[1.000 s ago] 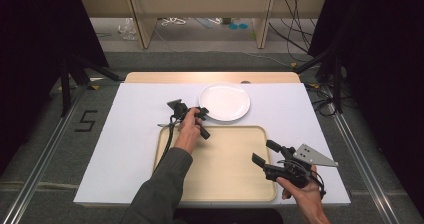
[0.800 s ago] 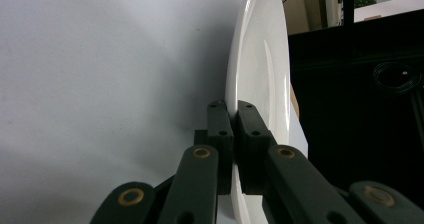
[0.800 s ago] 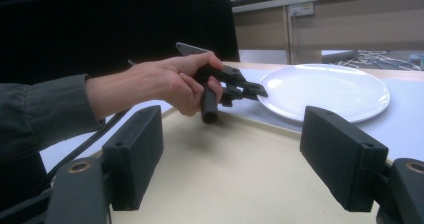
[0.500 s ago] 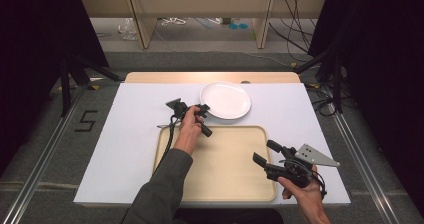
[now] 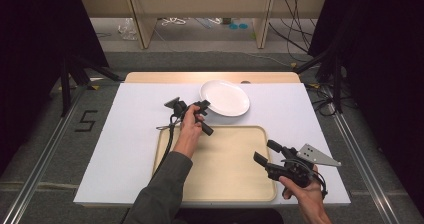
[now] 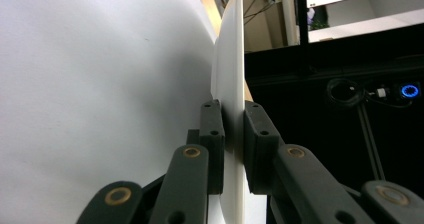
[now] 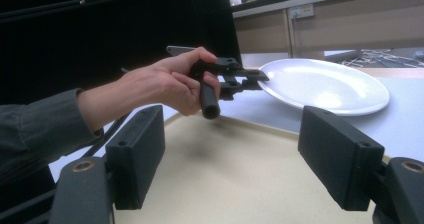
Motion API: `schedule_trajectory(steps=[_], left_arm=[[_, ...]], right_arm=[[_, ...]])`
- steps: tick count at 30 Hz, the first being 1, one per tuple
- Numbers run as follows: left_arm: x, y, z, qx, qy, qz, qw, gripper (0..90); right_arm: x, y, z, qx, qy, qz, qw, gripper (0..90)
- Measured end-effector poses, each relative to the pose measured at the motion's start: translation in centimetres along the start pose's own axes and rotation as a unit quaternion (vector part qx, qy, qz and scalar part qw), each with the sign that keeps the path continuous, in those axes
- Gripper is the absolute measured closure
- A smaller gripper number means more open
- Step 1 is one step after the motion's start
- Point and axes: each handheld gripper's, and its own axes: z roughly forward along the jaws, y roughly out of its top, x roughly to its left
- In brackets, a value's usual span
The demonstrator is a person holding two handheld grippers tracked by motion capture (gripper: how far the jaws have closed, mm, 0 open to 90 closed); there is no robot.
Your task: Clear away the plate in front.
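One white plate (image 5: 225, 97) on the white sheet just beyond one beige tray (image 5: 220, 184), left gripper (image 5: 204, 105) clamped on plate's near rim, jaws just easing, right gripper (image 5: 266, 151) jaws apart, empty, over tray.

Left tongs (image 7: 257, 79) gripping white plate (image 7: 325, 86) rim, right tongs (image 7: 235, 159) spread wide over beige tray (image 7: 225, 184)

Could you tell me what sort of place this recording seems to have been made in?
Most likely a lab or workshop data-collection station, not a kitchen. The table has a white sheet on top and is flanked by black curtains; loose cables lie on the floor beyond it, and floor rails run along both sides.
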Motion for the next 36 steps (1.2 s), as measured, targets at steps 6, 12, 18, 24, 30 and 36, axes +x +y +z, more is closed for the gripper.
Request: schedule_trajectory(steps=[6,12,18,24,30,36], left_arm=[[0.0,0.1,-1.2,-0.01,-0.038,-0.014,0.9991,81.1],[-0.6,-0.4,-3.6,-0.027,-0.073,-0.018,0.9968,80.8],[0.1,-1.0,-5.9,-0.024,-0.094,-0.021,0.9951,80.4],[1.1,-2.0,-8.5,-0.026,-0.109,-0.026,0.9934,79.3],[1.9,-2.6,-10.7,-0.027,-0.132,-0.025,0.9906,79.2],[2.7,-3.6,-13.5,-0.024,-0.134,-0.012,0.9906,77.9]], right_arm=[[-0.1,-0.1,0.1,-0.018,0.005,-0.001,0.9998,27.8],[-0.2,0.0,0.0,-0.01,0.006,0.009,0.9999,27.8],[-0.2,0.0,-0.1,-0.012,0.005,0.01,0.9999,27.8],[-0.4,0.2,-0.5,-0.016,-0.003,0.011,0.9998,27.9],[-0.3,0.2,-0.5,-0.023,0.003,0.012,0.9997,27.9],[-0.4,0.4,-0.8,-0.027,0.001,0.013,0.9996,27.9]])
